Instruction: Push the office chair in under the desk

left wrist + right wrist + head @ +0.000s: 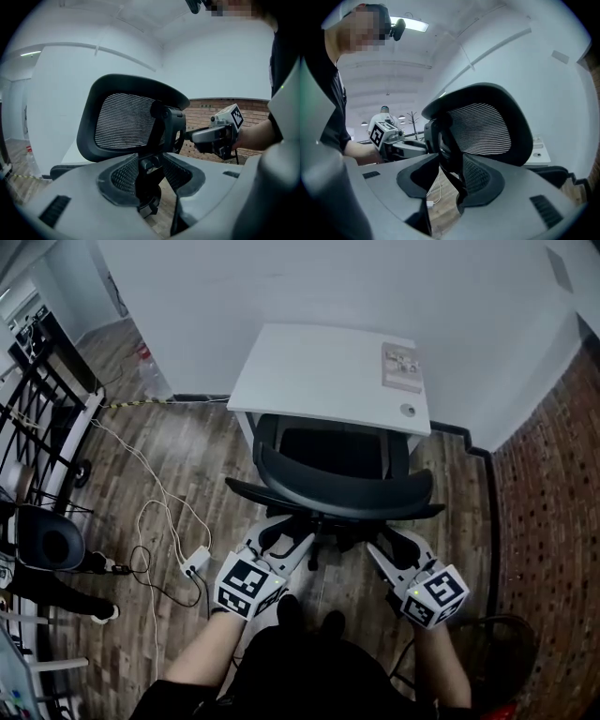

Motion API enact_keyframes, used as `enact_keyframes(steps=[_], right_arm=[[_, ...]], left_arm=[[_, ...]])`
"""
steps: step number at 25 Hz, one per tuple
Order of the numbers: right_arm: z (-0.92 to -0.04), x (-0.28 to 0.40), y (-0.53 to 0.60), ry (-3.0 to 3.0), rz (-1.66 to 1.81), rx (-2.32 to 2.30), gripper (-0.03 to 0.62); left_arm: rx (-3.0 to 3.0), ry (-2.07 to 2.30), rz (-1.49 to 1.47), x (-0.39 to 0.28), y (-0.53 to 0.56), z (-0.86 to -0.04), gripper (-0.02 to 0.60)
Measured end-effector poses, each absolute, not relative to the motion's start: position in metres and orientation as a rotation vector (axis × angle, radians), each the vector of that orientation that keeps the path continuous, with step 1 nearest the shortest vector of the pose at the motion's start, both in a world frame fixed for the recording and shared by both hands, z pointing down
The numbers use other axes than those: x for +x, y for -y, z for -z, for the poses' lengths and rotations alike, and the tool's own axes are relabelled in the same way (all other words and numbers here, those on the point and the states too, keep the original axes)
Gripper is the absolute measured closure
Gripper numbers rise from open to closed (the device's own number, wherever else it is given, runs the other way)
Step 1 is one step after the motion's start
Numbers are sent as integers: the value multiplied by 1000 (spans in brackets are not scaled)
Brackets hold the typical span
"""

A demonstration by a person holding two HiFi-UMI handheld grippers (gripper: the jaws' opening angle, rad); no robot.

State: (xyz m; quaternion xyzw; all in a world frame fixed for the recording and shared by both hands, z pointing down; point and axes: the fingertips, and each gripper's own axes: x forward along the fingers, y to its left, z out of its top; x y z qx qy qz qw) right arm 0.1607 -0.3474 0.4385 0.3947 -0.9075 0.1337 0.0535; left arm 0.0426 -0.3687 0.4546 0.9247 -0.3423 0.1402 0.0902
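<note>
A black mesh-backed office chair stands with its seat partly under the white desk. Both grippers are behind its backrest. My left gripper points at the back's lower left, and my right gripper at the lower right. In the left gripper view the jaws of my left gripper stand apart with the chair's black back support in the gap, and the pads do not press on it. In the right gripper view my right gripper likewise stands open around the support.
A white power strip and loose cables lie on the wood floor to the left. A black rack and a dark round seat stand at far left. A brick surface borders the right. A small card lies on the desk.
</note>
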Motion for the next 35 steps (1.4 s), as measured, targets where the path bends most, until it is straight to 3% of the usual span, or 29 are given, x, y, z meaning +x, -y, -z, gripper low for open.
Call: enact_keyframes(steps=[7,13,26,35], right_arm=[[-437,123,353,2775,-319,1057,437],[-431,103,356,2758,-177,1029,512],[-428,131,330,2840,-231,983,516],[-425,165,311,2890,-256,959,508]], left_arm=[[2766,997,-428,48,367,-454,433],[2761,1004,-429,48,361,-451,433],[2778,891,-392,99,320,-449,433],[2743,920,-391,99,312,-455,433]])
